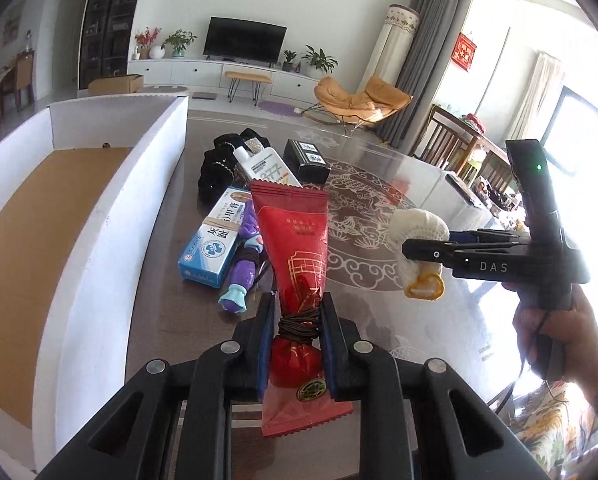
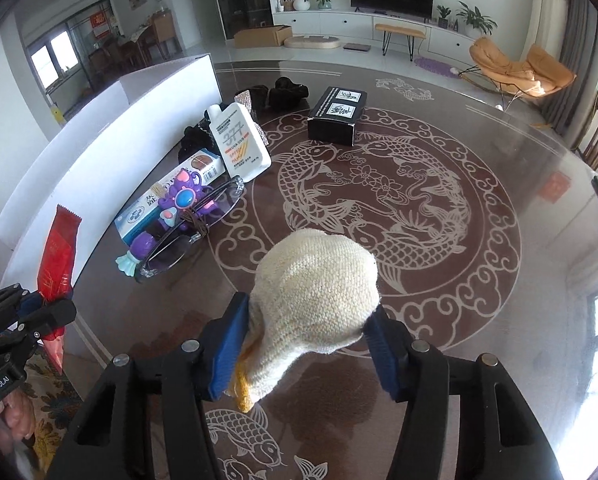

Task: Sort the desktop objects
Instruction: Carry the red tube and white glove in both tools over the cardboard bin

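My left gripper [image 1: 297, 320] is shut on a red snack packet [image 1: 295, 248] tied with brown cord, held above the table; it also shows in the right wrist view [image 2: 57, 252]. My right gripper [image 2: 309, 320] is shut on a cream knitted glove [image 2: 319, 288] with a yellow cuff, also held up; it shows in the left wrist view [image 1: 419, 240]. On the table lie a blue-white medicine box [image 1: 213, 240], a purple toy [image 2: 179, 204], eyeglasses [image 2: 191, 232], a white sunscreen bottle [image 2: 239, 144], a black box [image 2: 337, 114] and a black cloth item [image 1: 219, 164].
A large white cardboard box [image 1: 99, 208] with a brown floor stands open along the table's left side. The dark glass table [image 2: 439, 240] has a fish pattern. Wooden chairs [image 1: 451, 140] stand at the far right edge.
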Demonstrator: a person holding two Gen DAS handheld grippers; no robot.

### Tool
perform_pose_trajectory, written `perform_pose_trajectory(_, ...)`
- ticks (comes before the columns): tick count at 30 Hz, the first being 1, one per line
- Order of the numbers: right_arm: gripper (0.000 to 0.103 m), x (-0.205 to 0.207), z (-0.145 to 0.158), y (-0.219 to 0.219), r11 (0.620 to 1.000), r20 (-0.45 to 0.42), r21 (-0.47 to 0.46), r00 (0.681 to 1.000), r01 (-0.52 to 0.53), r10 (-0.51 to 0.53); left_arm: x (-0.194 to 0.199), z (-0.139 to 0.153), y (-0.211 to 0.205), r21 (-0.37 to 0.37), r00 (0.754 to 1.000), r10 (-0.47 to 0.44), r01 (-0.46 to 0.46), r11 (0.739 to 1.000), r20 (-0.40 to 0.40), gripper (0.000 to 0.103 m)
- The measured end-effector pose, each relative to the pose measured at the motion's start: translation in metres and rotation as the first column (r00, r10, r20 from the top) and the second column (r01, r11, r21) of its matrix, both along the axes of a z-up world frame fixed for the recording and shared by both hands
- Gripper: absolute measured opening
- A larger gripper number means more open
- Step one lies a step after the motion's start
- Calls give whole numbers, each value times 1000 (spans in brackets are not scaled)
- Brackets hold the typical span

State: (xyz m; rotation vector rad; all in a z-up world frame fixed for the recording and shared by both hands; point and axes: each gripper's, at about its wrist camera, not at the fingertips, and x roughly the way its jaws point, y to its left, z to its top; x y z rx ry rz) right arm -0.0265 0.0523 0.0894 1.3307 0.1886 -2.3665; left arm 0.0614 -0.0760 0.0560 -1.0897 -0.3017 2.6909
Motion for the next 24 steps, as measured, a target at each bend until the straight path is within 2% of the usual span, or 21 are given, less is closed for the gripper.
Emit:
perform_pose_trajectory(4,57,9,31,-32,996,-34,-60,998,-60,58,8,34,-42,12,997,64,-64,998,-46,21)
perform_pose_trajectory(10,57,18,78,-121,961,-78,-175,976,-212,202,16,66,-121,-49,977,203,-207,977,-70,21)
perform_pose_trajectory(14,57,33,97,-195,918,-103,-225,945,-327,311,19,64,-177,-56,956,291,-292,955,-33,21)
perform_pose_trajectory(18,57,51,105,-259,875,-129,-222,902,-430,411,21,47,-222,-61,933,359,-356,932,40,20)
perform_pose_trajectory(24,58,59,92,-328,848,-110,-177,866,-500,487,24,20,-250,-115,906,402,-388,914,135,21)
